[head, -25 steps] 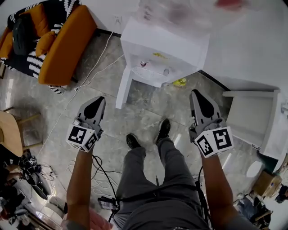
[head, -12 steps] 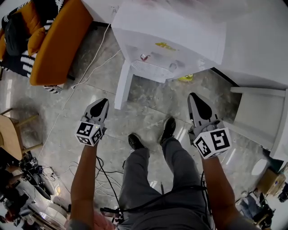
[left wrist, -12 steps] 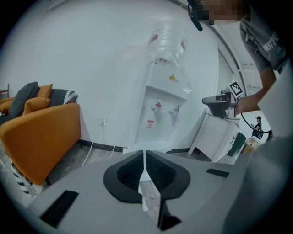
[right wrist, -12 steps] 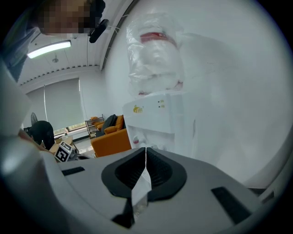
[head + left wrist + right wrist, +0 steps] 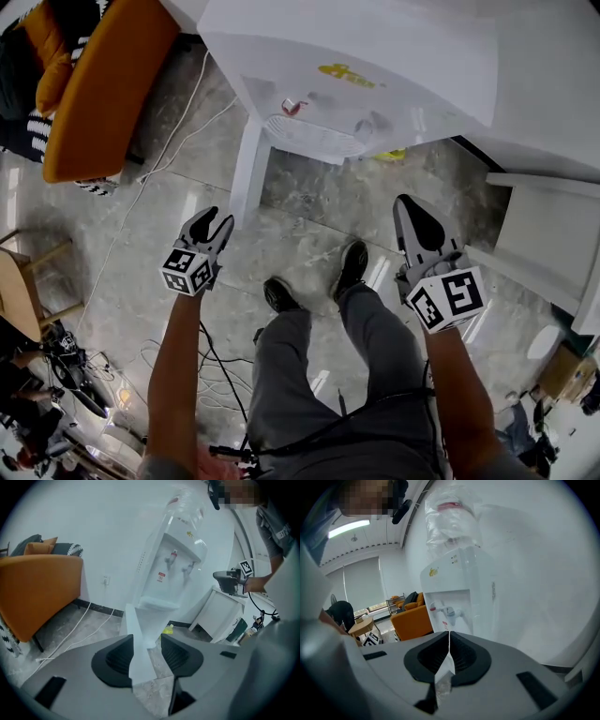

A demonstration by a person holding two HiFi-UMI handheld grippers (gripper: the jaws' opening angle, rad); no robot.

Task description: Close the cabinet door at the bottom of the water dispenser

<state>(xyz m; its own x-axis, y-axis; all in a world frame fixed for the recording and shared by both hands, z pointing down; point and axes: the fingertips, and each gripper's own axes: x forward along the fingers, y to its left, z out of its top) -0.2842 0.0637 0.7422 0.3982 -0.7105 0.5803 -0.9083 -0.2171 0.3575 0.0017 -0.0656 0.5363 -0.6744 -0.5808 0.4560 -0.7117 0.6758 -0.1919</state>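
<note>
1. Grey stone floor [image 5: 309, 234], with the person's black shoes [image 5: 281, 293] nearest.
2. Left gripper [image 5: 217, 219] — jaws apart, just been opening, nothing between them. Right gripper [image 5: 411, 201]: jaws pressed together, empty.
3. Cabinet door [image 5: 246, 176] — white, upright, swung open edge-on at the dispenser's foot, just ahead of the left gripper, which is the nearer one.
4. Water dispenser [image 5: 394, 56]: yellow logo [image 5: 345, 73] and red tap label [image 5: 292, 108], both unreadable.

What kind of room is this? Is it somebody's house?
Probably an office lounge or waiting area, though I can't be sure: there's a water dispenser, an orange sofa and a shiny stone floor.
</note>
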